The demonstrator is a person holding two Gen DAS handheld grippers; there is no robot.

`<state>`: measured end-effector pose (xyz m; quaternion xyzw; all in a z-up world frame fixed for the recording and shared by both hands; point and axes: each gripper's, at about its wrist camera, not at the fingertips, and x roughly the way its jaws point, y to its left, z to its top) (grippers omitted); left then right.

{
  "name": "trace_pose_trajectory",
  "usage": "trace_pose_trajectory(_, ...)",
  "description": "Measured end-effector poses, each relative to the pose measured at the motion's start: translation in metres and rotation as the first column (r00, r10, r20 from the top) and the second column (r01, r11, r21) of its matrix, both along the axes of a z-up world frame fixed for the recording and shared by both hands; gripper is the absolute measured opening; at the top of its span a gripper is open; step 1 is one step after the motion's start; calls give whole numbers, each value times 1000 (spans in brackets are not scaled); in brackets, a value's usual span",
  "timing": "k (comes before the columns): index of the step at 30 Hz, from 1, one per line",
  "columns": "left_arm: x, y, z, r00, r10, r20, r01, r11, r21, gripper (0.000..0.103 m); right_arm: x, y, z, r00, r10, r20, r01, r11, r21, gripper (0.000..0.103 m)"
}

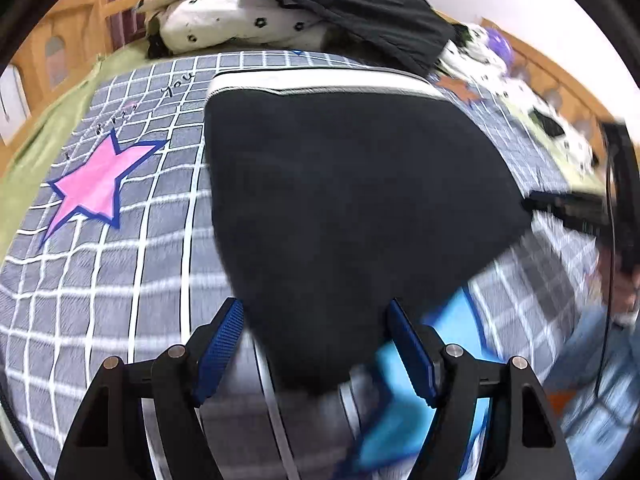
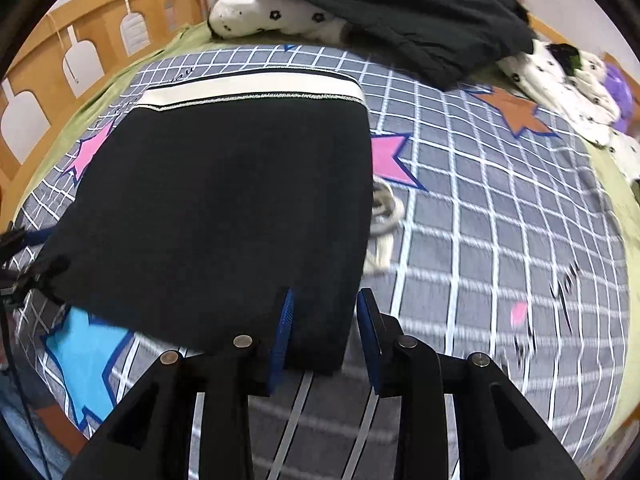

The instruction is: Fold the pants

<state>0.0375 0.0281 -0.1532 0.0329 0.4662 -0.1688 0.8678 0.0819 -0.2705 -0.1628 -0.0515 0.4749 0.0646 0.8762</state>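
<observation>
Both grippers sit at the near edge of the pants (image 1: 360,200), which lie flat on the bed (image 1: 120,288) as a folded black block, white waistband (image 2: 256,88) at the far end.

Left gripper (image 1: 316,344): jaws released, spread wide, straddling the near hem; the pads don't press the cloth. Right gripper (image 2: 325,336): jaws parted narrower, the near-right corner of the pants sits between them, and a gap shows beside each pad, so I read it as not clamped. Motion blur at the bottom of both views, so contact is hard to call for certain.

My read: one fold is laid down, next is either regrasping the near edge or leaving it.

To do the next fold well:
- Pinch all layers at each near corner, not just the top one. The stack looks thick.
- Get the pads fully onto the fabric before closing; the checked bedsheet (image 2: 500,220) underneath could get caught.
- Lift both corners evenly and carry them toward the waistband, keeping the edge taut between the grippers.
- Land the hem square to the waistband, then let go low.
- Stay clear of the loose cord (image 2: 384,216) beside the right edge and the dark garment (image 2: 400,8) piled on the pillows (image 2: 272,16) beyond.
</observation>
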Motion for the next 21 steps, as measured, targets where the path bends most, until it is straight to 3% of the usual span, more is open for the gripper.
trace_pose_trajectory(4,-26,-13,-5,998,-40,49,32,990,140,72,-28,4,4,999,-15,49,15,1000,-12,33)
trace_pose_trajectory(7,-31,-21,-4,992,-55,114,23,963,268,68,-39,0,5,998,-58,38,56,996,67,33)
trace_pose_trajectory(9,-29,-23,-5,988,-78,134,24,931,363,66,-42,-2,3,997,-73,28,70,993,98,33)
trace_pose_trajectory(11,-32,-28,-11,980,-135,148,49,878,477,65,-44,-4,2,996,-82,25,78,991,111,33)
trace_pose_trajectory(14,-38,-38,-16,958,-211,193,67,822,565,64,-45,-4,2,997,-74,36,71,994,83,33)
trace_pose_trajectory(18,-25,-43,-18,968,-121,221,-10,859,512,19,-44,-7,0,996,-86,39,83,994,77,33)
trace_pose_trajectory(19,-22,-41,-13,958,-84,273,-64,869,491,18,-43,-7,0,996,-86,35,83,993,81,33)
trace_pose_trajectory(20,-23,-33,2,946,-27,323,-109,913,393,17,-43,-6,0,996,-86,34,83,993,82,33)
trace_pose_trajectory(21,-25,-18,20,936,48,349,-142,959,247,15,-43,-6,0,996,-84,35,81,994,78,33)
